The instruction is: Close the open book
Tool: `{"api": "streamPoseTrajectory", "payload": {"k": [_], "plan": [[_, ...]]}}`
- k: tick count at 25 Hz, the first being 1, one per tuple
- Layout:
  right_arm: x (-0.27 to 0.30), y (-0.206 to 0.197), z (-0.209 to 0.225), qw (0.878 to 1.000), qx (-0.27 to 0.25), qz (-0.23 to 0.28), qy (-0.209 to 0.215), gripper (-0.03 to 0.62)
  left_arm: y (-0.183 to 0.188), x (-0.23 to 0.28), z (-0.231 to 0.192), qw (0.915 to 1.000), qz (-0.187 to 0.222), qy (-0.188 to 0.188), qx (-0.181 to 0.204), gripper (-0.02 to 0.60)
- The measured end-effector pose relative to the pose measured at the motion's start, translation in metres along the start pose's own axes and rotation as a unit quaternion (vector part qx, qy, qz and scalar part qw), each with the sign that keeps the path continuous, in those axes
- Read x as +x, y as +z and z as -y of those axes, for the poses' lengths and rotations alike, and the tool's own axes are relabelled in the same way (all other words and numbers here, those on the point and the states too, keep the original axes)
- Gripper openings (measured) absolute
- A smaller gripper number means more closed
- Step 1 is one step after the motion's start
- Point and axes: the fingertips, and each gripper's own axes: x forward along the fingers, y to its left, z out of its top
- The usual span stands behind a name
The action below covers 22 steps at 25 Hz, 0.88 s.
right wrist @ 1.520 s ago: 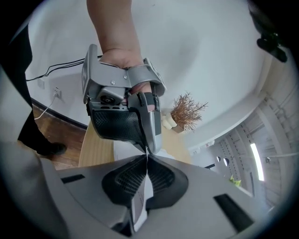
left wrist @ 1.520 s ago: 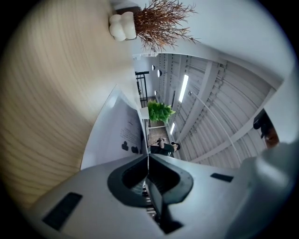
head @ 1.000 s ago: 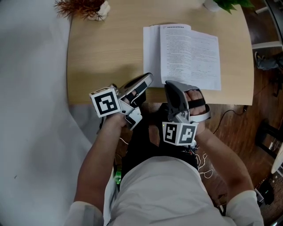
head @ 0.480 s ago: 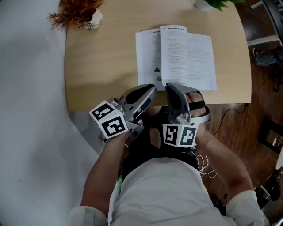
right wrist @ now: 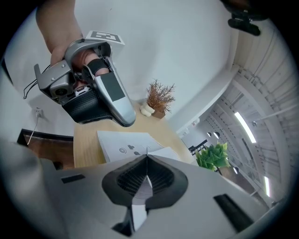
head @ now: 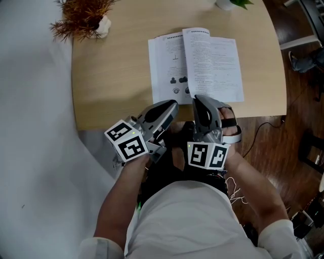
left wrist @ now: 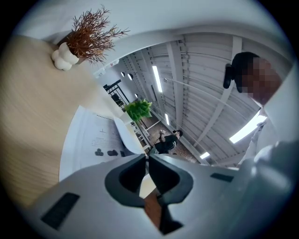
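**Both tools shut and empty at the table's near edge, book open**

The book (head: 202,60) lies open and flat on the table (head: 111,76), right of the middle, its lower margin close to the table's near edge. The left page (head: 167,66) carries a few small dark figures near its bottom. The right page (head: 215,66) is filled with lines of print too small to read. At the spine one leaf (left wrist: 127,135) stands up in a curl, lying flat to neither side.

The left tool (head: 172,104) hangs over the near edge, just beside the book's near left corner, its jaws pressed together with nothing between them. The right tool (head: 197,99) sits close at its side, tips over the book's near margin below the spine. Its jaws too meet at the tips and hold nothing. Whether either tip touches the paper cannot be told. The two tools are near each other but apart, both pointing away from the person toward the book. The left marker cube (head: 127,143) and the right marker cube (head: 206,154) sit at the rear ends, toward the person.

A dried plant (head: 81,15) in a white vase (head: 103,26) stands at the table's far left corner, well apart from the book. A green plant (left wrist: 138,109) stands at the far edge, beyond the book's far right corner
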Motion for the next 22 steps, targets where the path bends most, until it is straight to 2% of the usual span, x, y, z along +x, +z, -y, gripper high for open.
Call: {"api": "streamPoseTrajectory", "payload": {"k": [14,22], "plan": [[-0.011,-0.044,0.03,0.998,0.047,-0.034,-0.04,0.005,-0.014,0.023,0.006,0.9998,-0.014,0.015,-0.001,-0.001],[-0.013,-0.059,0.038,0.996,0.058,-0.04,-0.048,0.004,-0.019,0.033,0.01,0.9996,-0.021,0.019,0.003,-0.001]]}}
